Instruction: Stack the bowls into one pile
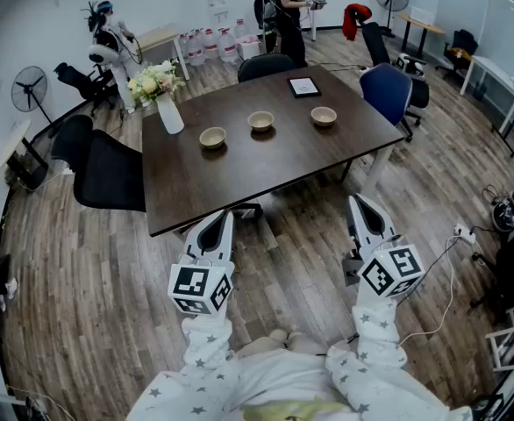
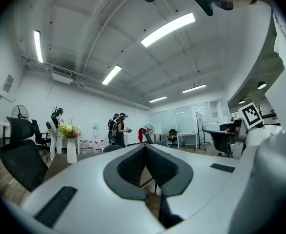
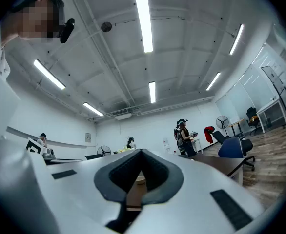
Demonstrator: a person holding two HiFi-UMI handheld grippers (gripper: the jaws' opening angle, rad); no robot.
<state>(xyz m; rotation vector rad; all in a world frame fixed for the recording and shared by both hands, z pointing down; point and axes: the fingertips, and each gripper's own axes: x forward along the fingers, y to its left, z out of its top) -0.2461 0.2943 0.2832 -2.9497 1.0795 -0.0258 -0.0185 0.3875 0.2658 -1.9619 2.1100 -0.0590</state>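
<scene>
1. Three tan bowls stand upright in a loose row across the middle of the dark worktop (image 1: 239,187): the left bowl (image 1: 212,137), the middle bowl (image 1: 260,120) and the right bowl (image 1: 324,116). They are well apart from one another, and none sits inside another.
2. Your left hand-held gripper (image 1: 221,220) is closed and holds nothing. In the left gripper view its dark pads (image 2: 129,167) meet at the tip. It hangs over the wooden floor (image 1: 82,270), just short of the worktop's near edge and well apart from every bowl.
3. Your right hand-held gripper (image 1: 362,203) is closed too, and nothing is caught between its jaws. It also hangs over the floor, off the worktop's near right corner, with its tip aimed toward the worktop.
4. A white vase (image 1: 169,114) of flowers (image 1: 154,82) stands at the worktop's far left corner, beyond the left bowl.
5. A dark tablet (image 1: 303,87) lies flat near the far edge, behind the gap between the middle and right bowls.
6. A black chair (image 1: 108,172) stands at the worktop's left side and a blue chair (image 1: 387,90) at its right.
</scene>
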